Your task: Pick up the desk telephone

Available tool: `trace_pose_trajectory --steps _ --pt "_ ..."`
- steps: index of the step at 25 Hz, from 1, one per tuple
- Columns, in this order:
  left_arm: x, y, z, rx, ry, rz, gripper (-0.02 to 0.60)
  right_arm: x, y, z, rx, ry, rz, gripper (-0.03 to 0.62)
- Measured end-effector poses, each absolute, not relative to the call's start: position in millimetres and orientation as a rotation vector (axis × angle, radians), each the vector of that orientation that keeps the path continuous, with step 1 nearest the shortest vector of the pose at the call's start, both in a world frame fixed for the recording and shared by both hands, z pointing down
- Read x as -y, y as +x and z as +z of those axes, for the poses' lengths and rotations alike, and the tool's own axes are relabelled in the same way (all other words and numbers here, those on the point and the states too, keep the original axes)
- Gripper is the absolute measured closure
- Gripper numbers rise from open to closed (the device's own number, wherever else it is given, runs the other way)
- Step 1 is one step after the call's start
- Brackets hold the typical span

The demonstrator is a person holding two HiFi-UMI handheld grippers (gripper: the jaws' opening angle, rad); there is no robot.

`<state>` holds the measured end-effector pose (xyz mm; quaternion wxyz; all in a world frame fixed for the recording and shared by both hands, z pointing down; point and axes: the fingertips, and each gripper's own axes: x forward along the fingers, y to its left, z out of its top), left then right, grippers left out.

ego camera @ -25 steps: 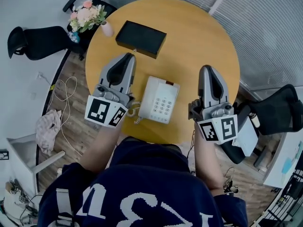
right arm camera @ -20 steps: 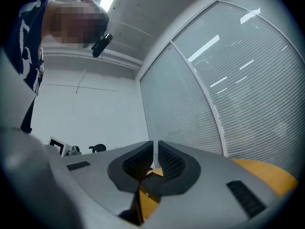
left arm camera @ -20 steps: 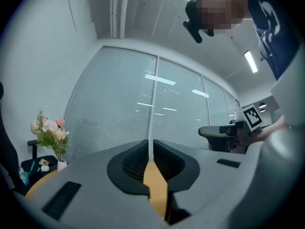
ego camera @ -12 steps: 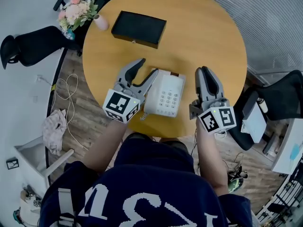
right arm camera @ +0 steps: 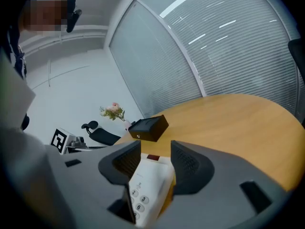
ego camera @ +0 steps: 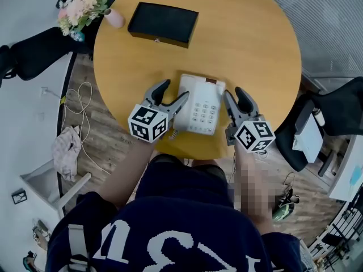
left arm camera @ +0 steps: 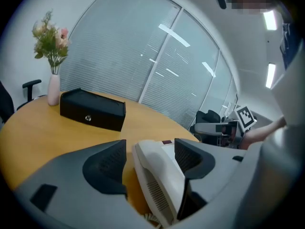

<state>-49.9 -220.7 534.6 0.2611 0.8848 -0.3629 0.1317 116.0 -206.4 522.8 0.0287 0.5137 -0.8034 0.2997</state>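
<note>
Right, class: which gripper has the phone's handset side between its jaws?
The left gripper: its opening jaws straddle the telephone's handset edge; the right gripper's, also opening, straddle the keypad edge.

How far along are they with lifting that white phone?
Done: both grippers are placed, the left gripper straddling the handset side of the white desk telephone, the right gripper its keypad edge. In hand: both pairs of fingers are opening, nothing clamped yet. Left: close, grip and lift it off the round wooden table, where it sits.
</note>
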Motion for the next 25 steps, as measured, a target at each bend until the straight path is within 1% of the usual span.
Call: trace_pose_trajectory --steps 5,14,18,25 --pt "205 -47 550 0.945 2.323 0.366 0.262 193 103 559 2.420 1.480 1.027 0.365" --pt "182 -42 592 0.800 2.013 0.280 0.239 168 88 600 2.331 1.367 1.205 0.349" --pt "175 -33 593 0.682 2.015 0.310 0.239 162 85 602 2.327 1.328 1.235 0.347" --pt "174 -30 602 0.629 1.958 0.343 0.236 149 75 616 2.301 1.261 1.340 0.342"
